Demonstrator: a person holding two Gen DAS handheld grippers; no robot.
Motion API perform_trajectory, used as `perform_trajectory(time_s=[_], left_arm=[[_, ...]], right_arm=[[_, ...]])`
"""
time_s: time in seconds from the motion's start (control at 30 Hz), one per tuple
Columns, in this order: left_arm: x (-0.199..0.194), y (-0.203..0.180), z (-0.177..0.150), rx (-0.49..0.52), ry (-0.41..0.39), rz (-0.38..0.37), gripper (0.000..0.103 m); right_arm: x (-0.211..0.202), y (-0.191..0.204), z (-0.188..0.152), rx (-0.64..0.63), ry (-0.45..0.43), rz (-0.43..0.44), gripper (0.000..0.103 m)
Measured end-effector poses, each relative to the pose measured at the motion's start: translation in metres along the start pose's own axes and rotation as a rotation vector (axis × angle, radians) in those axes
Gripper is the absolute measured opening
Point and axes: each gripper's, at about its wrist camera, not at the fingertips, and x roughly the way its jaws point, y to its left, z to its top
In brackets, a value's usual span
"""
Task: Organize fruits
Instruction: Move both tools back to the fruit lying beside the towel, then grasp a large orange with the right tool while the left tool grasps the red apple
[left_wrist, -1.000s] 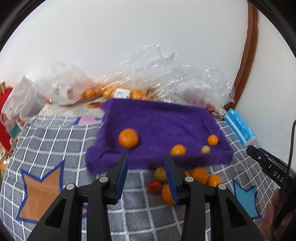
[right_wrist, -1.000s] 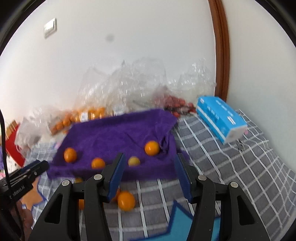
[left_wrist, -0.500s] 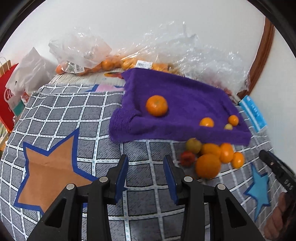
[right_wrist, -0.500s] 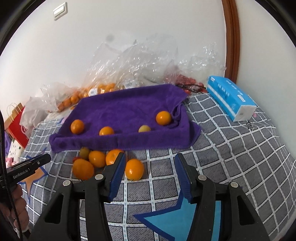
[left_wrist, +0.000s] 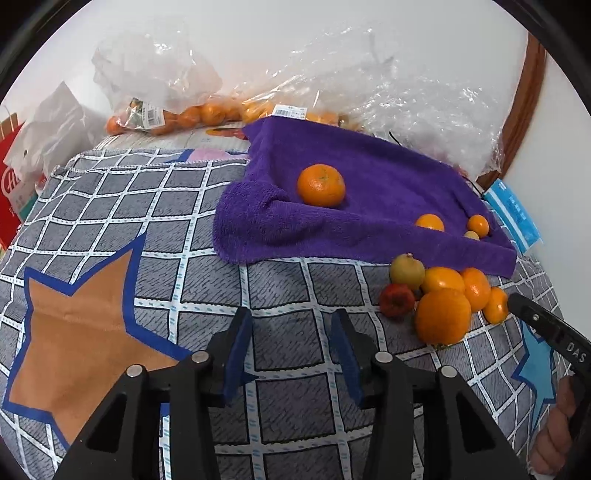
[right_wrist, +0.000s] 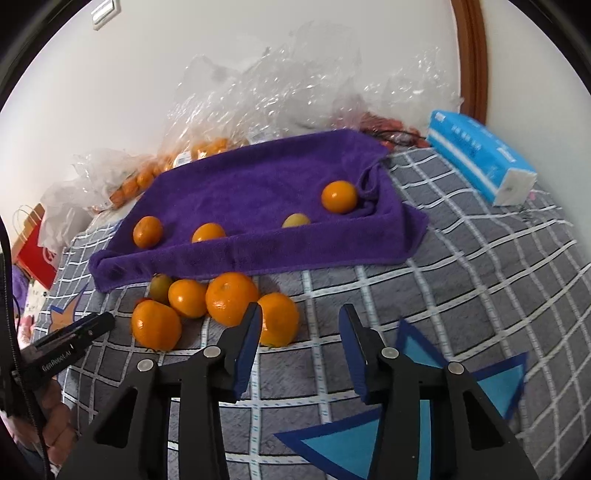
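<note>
Grid-quilted bedspread (left_wrist: 155, 236), fuzzy purple towel (right_wrist: 258, 192), round oranges (right_wrist: 232, 302), both tools (left_wrist: 291, 354) (right_wrist: 301, 350) parted, empty.

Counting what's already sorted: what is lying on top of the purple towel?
On the purple towel lie three oranges and one small yellowish fruit. The raised front fold hides the lower parts of two of them.

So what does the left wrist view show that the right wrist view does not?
Only the left view shows the orange star on the blanket and the whole red fruit. Only the right view shows the wall switch and the whole tissue pack. Both show the purple towel with four fruits on it, the fruit pile in front of it, and the plastic bags behind. Both grippers, left and right, are open and empty.
</note>
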Motion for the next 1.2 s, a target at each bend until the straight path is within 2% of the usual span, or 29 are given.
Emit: perform_trajectory(time_s=[0.17,0.27,0.33,0.43,0.83,0.93,1.0,1.1,1.17,1.2], left_arm=[[0.003,-0.006,0.001,0.029,0.009,-0.008,0.058],[0.002,-0.007,0.0,0.033,0.011,-0.041,0.066],[0.002,-0.006,0.001,0.03,0.011,-0.045,0.066],[0.002,-0.005,0.001,0.024,0.01,-0.053,0.066],[0.001,-0.005,0.001,0.015,0.007,-0.061,0.066],[0.0,-0.004,0.0,0.016,0.008,-0.059,0.065],[-0.002,-0.008,-0.001,0.033,0.02,-0.039,0.056],[-0.001,-0.017,0.0,0.065,0.049,-0.064,0.053],[0.002,-0.025,0.003,0.092,0.059,-0.053,0.043],[0.003,-0.029,0.005,0.1,0.062,-0.058,0.042]], right_arm=[[0.012,0.011,-0.003,-0.026,0.03,0.0,0.039],[0.019,0.012,0.0,-0.024,0.045,-0.011,0.038],[0.024,0.011,0.001,-0.02,0.057,-0.013,0.038],[0.024,0.01,0.002,-0.035,0.044,-0.005,0.032],[0.014,0.007,-0.005,-0.069,0.054,-0.015,0.032],[0.022,0.008,-0.006,-0.075,0.061,-0.011,0.032],[0.02,0.009,-0.005,-0.09,0.04,-0.019,0.032],[0.012,0.006,-0.005,-0.108,-0.006,-0.046,0.032],[0.009,0.001,-0.006,-0.116,-0.023,-0.065,0.032],[0.009,-0.002,-0.006,-0.11,-0.022,-0.066,0.032]])
